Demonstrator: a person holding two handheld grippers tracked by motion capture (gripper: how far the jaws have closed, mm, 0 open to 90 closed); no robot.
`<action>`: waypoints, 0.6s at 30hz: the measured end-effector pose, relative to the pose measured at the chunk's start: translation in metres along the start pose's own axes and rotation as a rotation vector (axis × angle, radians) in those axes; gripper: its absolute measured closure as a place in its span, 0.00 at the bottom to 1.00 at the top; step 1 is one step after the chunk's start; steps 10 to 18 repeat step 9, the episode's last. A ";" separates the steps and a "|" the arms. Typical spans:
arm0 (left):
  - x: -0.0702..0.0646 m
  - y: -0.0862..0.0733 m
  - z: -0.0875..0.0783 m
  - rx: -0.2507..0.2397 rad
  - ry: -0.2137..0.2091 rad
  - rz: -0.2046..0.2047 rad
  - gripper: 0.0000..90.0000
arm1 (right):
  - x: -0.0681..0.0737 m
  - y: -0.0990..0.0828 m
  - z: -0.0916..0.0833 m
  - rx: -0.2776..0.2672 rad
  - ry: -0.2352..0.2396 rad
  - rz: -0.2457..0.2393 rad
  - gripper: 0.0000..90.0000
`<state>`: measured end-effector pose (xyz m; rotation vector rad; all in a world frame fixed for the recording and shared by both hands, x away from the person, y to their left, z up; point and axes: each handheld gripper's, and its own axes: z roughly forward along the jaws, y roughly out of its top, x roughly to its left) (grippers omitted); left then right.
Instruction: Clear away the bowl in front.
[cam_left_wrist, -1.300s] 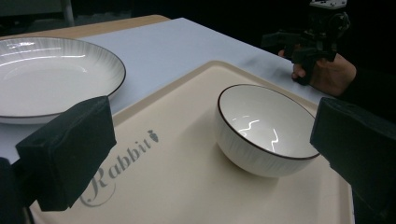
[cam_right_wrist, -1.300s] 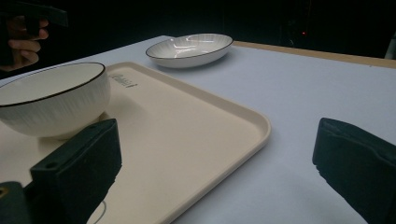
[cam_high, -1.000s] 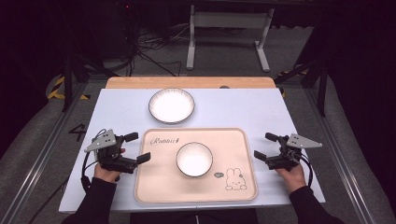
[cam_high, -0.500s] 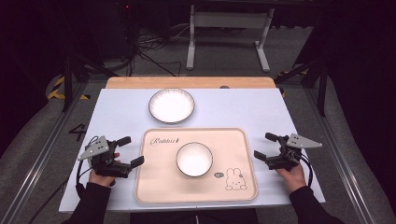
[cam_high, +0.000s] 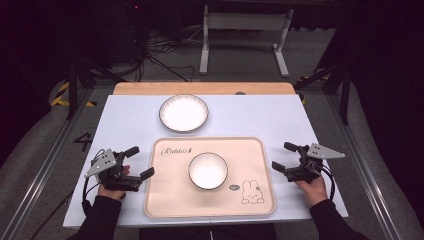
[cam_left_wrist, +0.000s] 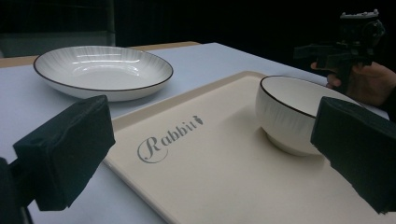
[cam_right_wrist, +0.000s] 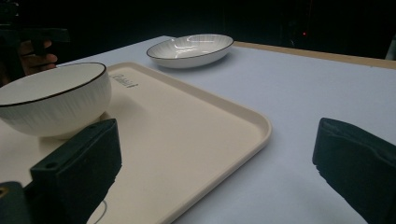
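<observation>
Flanking the cream tray (cam_high: 210, 197), both tools sit low over the bench (cam_high: 130, 125) with nothing held. The left gripper (cam_high: 136, 164) rests just beside the tray's left edge, its fingers (cam_left_wrist: 65, 149) spread wide apart; the right gripper (cam_high: 284, 156) rests just off the tray's right edge, fingers (cam_right_wrist: 77, 172) likewise apart and empty. The small white bowl (cam_high: 208, 170) with a dark rim stands upright near the middle of the tray, touched by neither tool. The wider shallow dish (cam_high: 183, 113) sits on the bench beyond the tray's far edge, toward the back, well apart from both hands.

Judging from this layout, the bowl seems placed on the tray, and the dish looks like the piece left to handle, or the tray itself is about to be lifted from both sides; which of these I cannot tell.

A pale bluish sheet covers the bench, with a wooden strip (cam_high: 200, 88) showing along its far edge. Around it the room is dark, with cables on the floor and a metal stand (cam_high: 245, 30) behind.
</observation>
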<state>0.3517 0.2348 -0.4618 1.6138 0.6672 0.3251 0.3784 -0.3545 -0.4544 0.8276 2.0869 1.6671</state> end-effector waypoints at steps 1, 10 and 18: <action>-0.001 0.000 0.000 0.001 0.001 0.002 0.00 | 0.000 0.000 0.000 0.000 0.000 0.000 0.02; -0.001 0.000 0.002 0.009 -0.015 0.007 0.00 | 0.000 0.000 0.000 0.001 -0.001 0.002 0.02; -0.001 0.000 0.002 0.009 -0.015 0.007 0.00 | 0.000 0.000 0.000 0.001 -0.001 0.002 0.02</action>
